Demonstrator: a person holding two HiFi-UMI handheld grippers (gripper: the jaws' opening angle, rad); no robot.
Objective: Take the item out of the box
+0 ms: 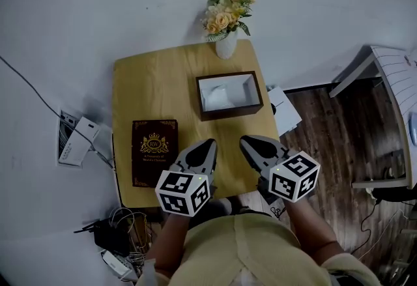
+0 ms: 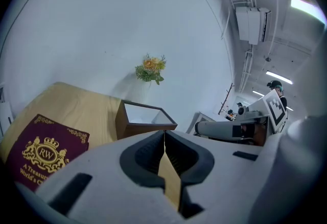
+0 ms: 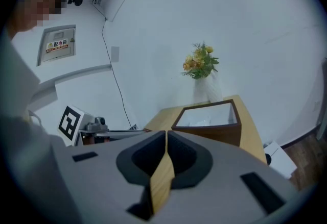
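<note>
Dead centre of the head view, the box (image 1: pixel 231 111) sits open with the white item (image 1: pixel 218 96) inside. The left gripper (image 1: pixel 207 145) and right gripper (image 1: pixel 245 142) hover just below it, both pinched shut and empty, probably lining up.

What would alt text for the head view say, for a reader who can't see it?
From above, a person holds a left gripper and a right gripper, both shut and empty, at the near edge of a small wooden table. On it sit an open brown box, white inside, a maroon book and a vase of yellow flowers.
</note>
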